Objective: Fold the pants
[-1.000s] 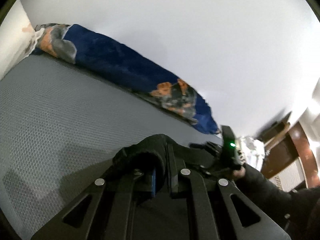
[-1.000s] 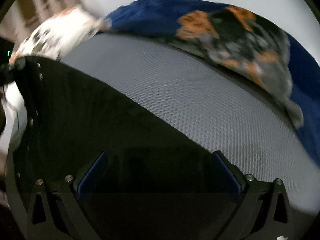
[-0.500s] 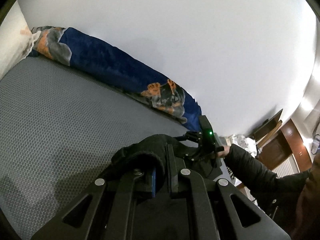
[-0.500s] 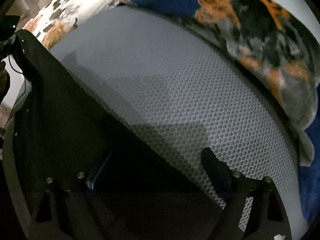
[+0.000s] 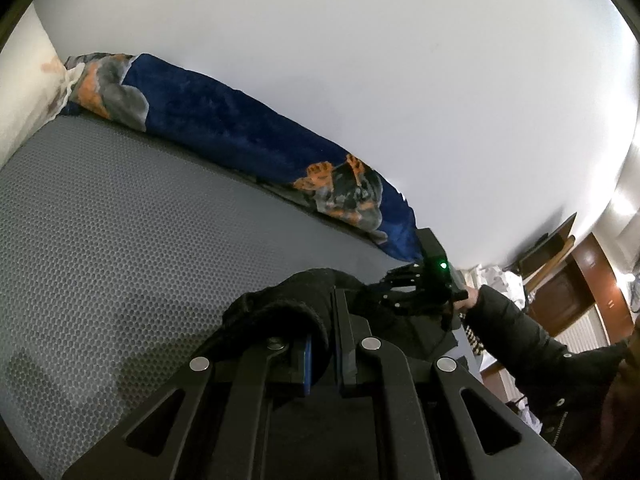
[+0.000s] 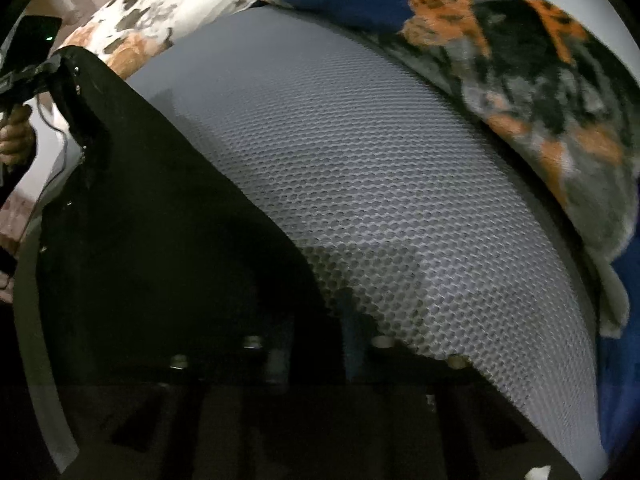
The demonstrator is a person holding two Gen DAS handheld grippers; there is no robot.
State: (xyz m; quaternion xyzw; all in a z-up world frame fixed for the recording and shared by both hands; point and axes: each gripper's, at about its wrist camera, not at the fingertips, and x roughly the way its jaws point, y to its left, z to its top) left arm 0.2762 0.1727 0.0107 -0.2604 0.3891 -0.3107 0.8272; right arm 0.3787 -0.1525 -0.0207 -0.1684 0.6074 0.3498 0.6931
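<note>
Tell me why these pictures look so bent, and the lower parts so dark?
Left wrist view: the fisheye lens bows the grey mattress, and a lamp glares at the right edge. Right wrist view: slightly smeared by motion; the black pants swallow the light, so the right gripper shows only dimly in shadow.

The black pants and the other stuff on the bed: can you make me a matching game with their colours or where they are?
Things:
1. black pants
2. grey honeycomb mattress
3. blue and orange plush blanket
4. white flowered pillow

Matches:
A. lies along the white wall
B. pinched in the left gripper
C. dotted with brown flowers
D. covered in little hexagons

Pairs: 1-B, 2-D, 3-A, 4-C
</note>
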